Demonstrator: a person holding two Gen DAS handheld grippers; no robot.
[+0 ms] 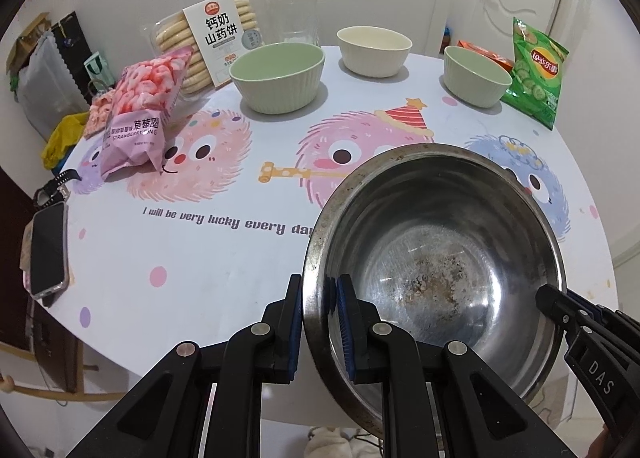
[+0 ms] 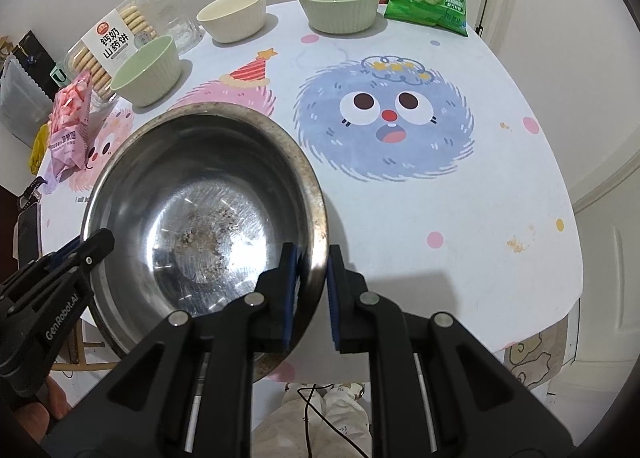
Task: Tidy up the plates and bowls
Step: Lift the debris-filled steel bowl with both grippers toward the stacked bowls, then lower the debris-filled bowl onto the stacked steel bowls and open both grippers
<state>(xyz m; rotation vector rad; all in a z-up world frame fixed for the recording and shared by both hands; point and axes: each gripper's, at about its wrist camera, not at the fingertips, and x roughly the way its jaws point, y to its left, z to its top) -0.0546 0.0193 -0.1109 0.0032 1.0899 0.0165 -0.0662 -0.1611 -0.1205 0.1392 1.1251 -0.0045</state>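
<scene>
A large steel bowl (image 1: pixel 436 258) with a stained bottom is held over the near edge of the round table (image 1: pixel 200 258). My left gripper (image 1: pixel 318 322) is shut on its left rim. My right gripper (image 2: pixel 312 282) is shut on its right rim, and the steel bowl (image 2: pixel 204 213) fills that view's left. Three ribbed bowls stand at the far side: a green one (image 1: pixel 278 77) on the left, a cream one (image 1: pixel 374 49) in the middle, a green one (image 1: pixel 476 75) on the right. They also show in the right wrist view: green (image 2: pixel 146 69), cream (image 2: pixel 234 13), green (image 2: pixel 340 3).
A pink snack bag (image 1: pixel 140 117), a biscuit pack (image 1: pixel 212 45) and a clear glass (image 1: pixel 298 23) stand at the far left. A green chips bag (image 1: pixel 536 73) and an orange box (image 1: pixel 486 55) stand at the far right. A phone (image 1: pixel 48 250) lies at the left edge.
</scene>
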